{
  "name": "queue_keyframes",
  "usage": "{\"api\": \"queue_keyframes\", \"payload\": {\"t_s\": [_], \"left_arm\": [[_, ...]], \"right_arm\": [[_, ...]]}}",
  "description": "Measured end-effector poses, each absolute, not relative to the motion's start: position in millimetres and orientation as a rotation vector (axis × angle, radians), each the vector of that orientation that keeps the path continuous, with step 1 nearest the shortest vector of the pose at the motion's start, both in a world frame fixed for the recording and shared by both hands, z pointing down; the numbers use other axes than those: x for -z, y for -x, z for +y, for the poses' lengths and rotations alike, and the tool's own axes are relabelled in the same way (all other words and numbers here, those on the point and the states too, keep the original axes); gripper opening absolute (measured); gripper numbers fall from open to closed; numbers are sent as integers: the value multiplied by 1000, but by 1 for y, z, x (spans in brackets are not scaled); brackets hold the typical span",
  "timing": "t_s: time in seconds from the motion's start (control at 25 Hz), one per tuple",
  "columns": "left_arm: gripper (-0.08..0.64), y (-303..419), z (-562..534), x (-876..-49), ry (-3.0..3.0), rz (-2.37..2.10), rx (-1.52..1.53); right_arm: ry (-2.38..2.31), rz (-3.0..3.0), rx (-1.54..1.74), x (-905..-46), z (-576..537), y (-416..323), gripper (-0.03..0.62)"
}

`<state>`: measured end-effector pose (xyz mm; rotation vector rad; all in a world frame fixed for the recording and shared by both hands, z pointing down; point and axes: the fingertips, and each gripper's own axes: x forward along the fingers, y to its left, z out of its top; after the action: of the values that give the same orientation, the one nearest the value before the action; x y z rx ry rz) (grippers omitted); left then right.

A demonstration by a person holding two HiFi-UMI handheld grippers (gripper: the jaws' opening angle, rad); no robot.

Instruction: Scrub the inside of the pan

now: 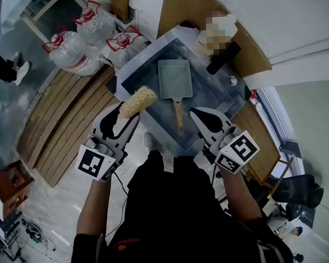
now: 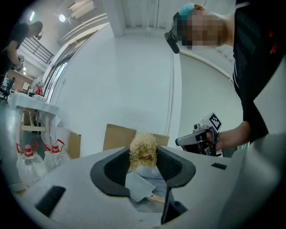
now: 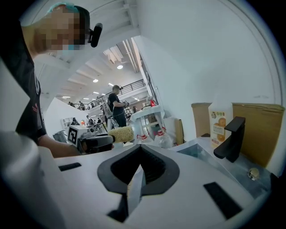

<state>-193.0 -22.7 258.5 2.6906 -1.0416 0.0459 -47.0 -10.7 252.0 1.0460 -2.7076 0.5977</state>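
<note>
A rectangular grey pan (image 1: pixel 175 78) with a wooden handle (image 1: pixel 178 117) lies flat in the steel sink (image 1: pixel 142 68), handle toward me. My left gripper (image 1: pixel 123 111) is shut on a pale fibrous scrubber (image 1: pixel 137 100), held over the sink's near left edge, apart from the pan. In the left gripper view the scrubber (image 2: pixel 143 151) sticks up between the pads, and the pan (image 2: pixel 136 188) shows below. My right gripper (image 1: pixel 203 117) hovers over the sink's near right edge, jaws together and holding nothing. The right gripper view (image 3: pixel 140 154) shows the left gripper (image 3: pixel 99 142) with the scrubber (image 3: pixel 119 133).
A black faucet (image 1: pixel 224 56) and a soap bottle (image 3: pixel 220 123) stand at the sink's far right corner. Large water jugs (image 1: pixel 70 50) sit at the far left beyond wooden slats (image 1: pixel 62 121). Cardboard stands behind the sink. People are visible in the hall in the distance.
</note>
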Motion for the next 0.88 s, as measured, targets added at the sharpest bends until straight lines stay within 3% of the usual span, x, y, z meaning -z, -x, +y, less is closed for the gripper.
{"api": "queue_keyframes", "payload": {"t_s": [0.88], "left_arm": [[179,97,-129,-355,-2647,-1044,-443]], "right_arm": [[-742,-2719,-752,-340,-75,-2,2]]}}
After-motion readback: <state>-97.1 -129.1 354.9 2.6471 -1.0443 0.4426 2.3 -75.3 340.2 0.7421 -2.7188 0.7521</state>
